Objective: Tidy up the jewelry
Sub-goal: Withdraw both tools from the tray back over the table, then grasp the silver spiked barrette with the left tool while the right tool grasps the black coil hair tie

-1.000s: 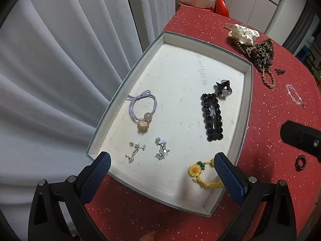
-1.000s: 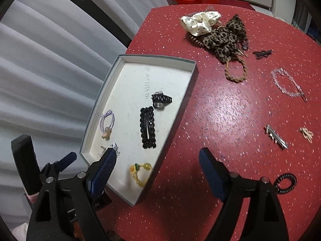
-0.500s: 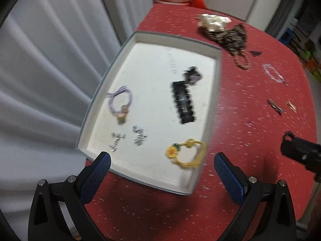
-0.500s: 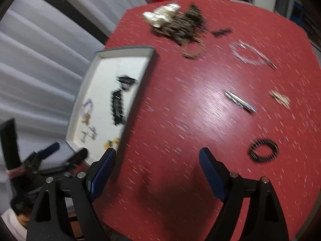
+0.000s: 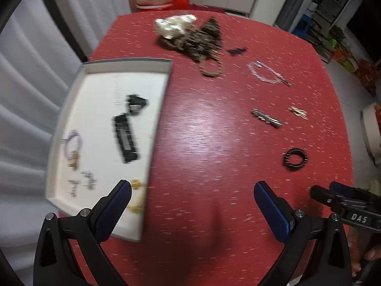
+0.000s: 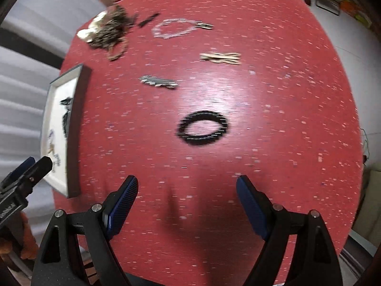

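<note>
The right gripper (image 6: 187, 190) hangs wide open and empty over the red table (image 6: 273, 124); the left gripper (image 5: 193, 196) is likewise. A black hair tie (image 6: 202, 128) lies just ahead. Further left sits the tray (image 5: 147, 128) holding a black clip (image 5: 125, 140).

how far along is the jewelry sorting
Partly done. The tray already holds a black hair clip, a purple hair tie and a few small pieces. Nothing is in hand: both the left gripper and right gripper are open. Left on the table: the black coil tie, silver clip, bracelet and scrunchie pile.
</note>
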A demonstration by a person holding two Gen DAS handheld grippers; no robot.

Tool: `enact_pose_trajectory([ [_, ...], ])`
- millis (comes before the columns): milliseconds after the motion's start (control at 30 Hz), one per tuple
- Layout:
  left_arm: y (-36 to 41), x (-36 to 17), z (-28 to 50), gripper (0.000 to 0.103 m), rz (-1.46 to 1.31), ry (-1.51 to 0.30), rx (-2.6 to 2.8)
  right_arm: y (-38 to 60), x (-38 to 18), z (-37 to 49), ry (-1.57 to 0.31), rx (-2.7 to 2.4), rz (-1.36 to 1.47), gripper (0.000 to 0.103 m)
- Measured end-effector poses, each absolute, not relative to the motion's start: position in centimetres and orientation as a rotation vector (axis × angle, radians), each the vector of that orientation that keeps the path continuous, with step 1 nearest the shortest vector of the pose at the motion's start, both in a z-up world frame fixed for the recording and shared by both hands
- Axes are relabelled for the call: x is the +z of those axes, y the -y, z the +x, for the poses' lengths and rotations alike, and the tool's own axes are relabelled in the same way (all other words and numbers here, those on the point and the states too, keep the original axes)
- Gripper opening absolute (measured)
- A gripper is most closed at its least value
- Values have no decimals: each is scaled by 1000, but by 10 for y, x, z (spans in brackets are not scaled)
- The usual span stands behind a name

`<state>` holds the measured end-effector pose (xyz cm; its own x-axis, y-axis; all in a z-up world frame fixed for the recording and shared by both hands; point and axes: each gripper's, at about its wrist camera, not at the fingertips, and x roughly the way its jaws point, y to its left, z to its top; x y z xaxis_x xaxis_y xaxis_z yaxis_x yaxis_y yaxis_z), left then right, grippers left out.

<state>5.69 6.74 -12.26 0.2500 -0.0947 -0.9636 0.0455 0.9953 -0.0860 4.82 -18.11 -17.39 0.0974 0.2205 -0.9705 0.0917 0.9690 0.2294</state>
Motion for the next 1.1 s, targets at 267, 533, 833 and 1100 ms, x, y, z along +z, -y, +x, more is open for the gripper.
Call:
enact_pose_trajectory([
  [267,-29,-141,81,103,-147,-1367,-96,205,-178,56,-1463,96,205,87],
  [533,0,-166,112,103,-217,-1406,-74,200,-186,65,-1412,212,-12,87],
  [833,35,-193,144,103,-260,-1419,-61,201,-201,65,-1378,317,-109,87],
  [1100,60,-212,162,93,-205,-1412,-42,209,-212,69,-1375,343,-108,87],
])
